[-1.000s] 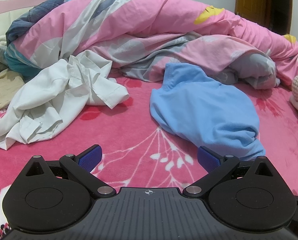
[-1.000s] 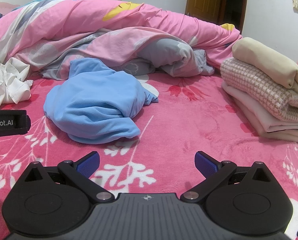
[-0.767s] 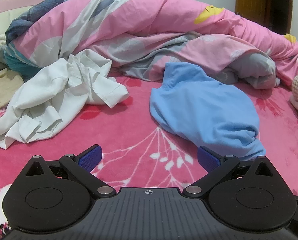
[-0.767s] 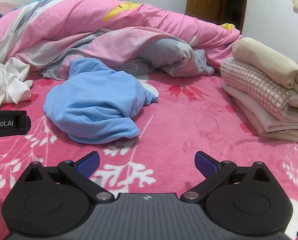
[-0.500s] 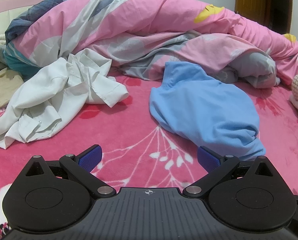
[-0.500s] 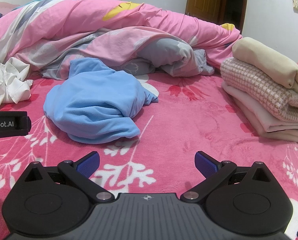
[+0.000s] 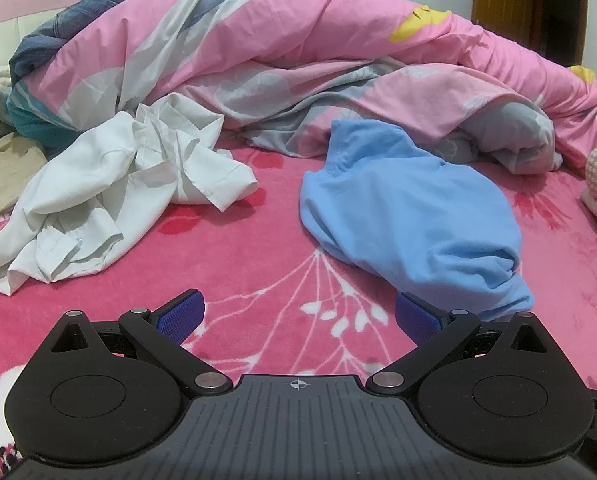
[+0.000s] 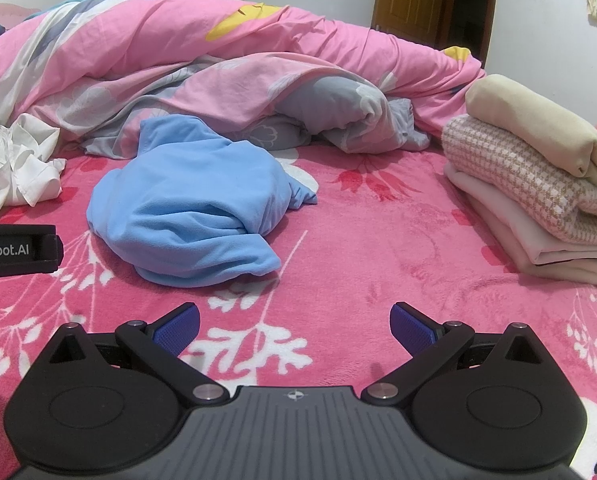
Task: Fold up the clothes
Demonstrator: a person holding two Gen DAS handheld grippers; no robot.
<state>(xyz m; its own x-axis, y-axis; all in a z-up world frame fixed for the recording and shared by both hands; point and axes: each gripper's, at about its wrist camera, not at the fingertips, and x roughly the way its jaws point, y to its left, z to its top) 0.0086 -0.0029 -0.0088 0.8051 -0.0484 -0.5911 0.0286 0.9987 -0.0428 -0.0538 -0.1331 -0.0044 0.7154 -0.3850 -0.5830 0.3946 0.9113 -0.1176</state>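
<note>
Right claw empty, blue shirt ahead-left.

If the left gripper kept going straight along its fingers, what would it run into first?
Probably bare pink blanket first: the open left gripper points into the gap between the white shirt and the blue garment. Beyond lies the bunched duvet; depth is hard to judge.

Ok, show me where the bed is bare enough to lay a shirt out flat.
Best patch: the pink blanket between the blue shirt and the folded stack, running toward the right tool. A narrower strip lies between the white shirt and the blue one. The far side is crowded by the heaped duvet.
</note>
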